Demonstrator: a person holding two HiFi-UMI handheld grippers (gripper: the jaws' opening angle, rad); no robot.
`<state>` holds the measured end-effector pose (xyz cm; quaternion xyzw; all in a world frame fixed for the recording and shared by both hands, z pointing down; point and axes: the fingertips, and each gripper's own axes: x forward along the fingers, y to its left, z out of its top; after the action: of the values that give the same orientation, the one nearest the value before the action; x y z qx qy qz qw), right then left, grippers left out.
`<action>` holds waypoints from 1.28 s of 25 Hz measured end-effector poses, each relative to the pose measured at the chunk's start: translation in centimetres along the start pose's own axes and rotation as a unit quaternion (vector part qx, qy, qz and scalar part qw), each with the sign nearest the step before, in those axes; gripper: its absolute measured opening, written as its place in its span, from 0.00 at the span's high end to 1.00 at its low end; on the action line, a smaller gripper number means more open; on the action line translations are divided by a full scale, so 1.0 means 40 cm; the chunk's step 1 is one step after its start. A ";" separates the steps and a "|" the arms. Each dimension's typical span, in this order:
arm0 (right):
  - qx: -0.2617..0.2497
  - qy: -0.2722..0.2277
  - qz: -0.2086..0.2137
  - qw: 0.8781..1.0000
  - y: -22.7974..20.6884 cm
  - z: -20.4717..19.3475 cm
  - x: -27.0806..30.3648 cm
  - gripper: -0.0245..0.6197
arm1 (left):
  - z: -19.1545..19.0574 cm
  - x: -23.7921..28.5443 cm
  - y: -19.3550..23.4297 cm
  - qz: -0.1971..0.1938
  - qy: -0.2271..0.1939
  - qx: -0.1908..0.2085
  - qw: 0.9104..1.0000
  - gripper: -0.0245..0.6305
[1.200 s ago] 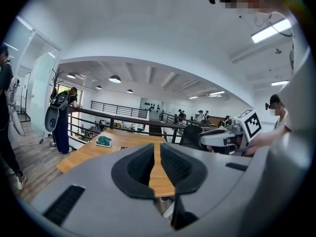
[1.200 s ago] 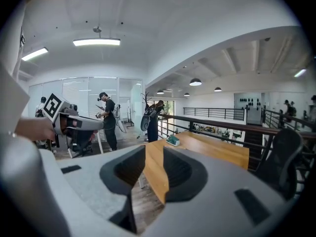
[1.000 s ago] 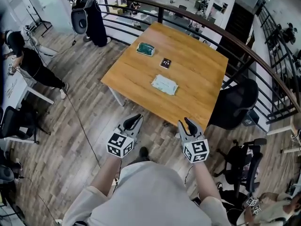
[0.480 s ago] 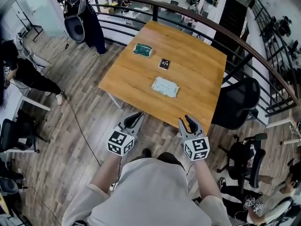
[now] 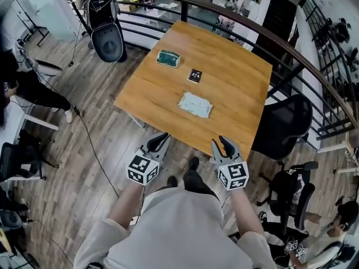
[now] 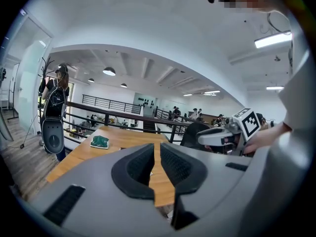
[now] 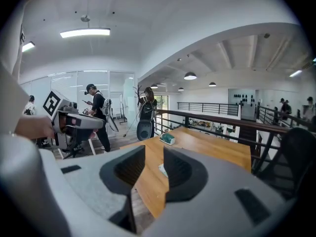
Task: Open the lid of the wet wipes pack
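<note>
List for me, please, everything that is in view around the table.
table: one, light wood, centre.
wet wipes pack: one, pale green, near side of table.
green pack: one, far left part of table.
small box: one, black, between the two packs.
office chair: one, black, right of table.
railing: one, dark, curving behind table.
left claw: grey, short of table, slightly apart, empty.
right claw: grey, likewise.

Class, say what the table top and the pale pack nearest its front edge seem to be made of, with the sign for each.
Table top: wood or wood-look laminate, satin; grain streaks, warm orange tone. Pack: probably soft plastic film; flat, pale, slightly uneven outline.
</note>
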<state>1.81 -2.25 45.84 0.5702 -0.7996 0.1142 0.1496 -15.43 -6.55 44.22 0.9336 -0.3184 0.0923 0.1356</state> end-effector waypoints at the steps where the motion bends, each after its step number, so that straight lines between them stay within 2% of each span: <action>1: -0.001 0.001 0.003 1.000 -0.013 0.002 0.015 0.80 | 0.005 0.015 0.009 0.003 -0.001 0.000 1.000 0.91; 6: -0.004 0.012 0.026 1.000 -0.092 0.015 0.098 0.80 | 0.036 0.099 0.047 0.018 -0.005 -0.007 1.000 0.91; 12: -0.001 0.031 0.067 0.997 -0.188 0.006 0.201 0.80 | 0.044 0.231 0.089 0.041 0.008 -0.017 0.999 0.91; 21: 0.006 0.054 0.104 0.993 -0.319 -0.038 0.319 0.80 | 0.022 0.399 0.122 0.060 0.036 -0.016 0.997 0.91; 32: -0.002 0.098 0.132 0.986 -0.391 -0.151 0.420 0.80 | -0.048 0.545 0.138 0.043 0.091 0.019 0.995 0.91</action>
<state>12.15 -19.91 57.86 0.4455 -0.8495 0.1865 0.2126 -2.01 -22.57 52.76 0.9091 -0.3432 0.1883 0.1425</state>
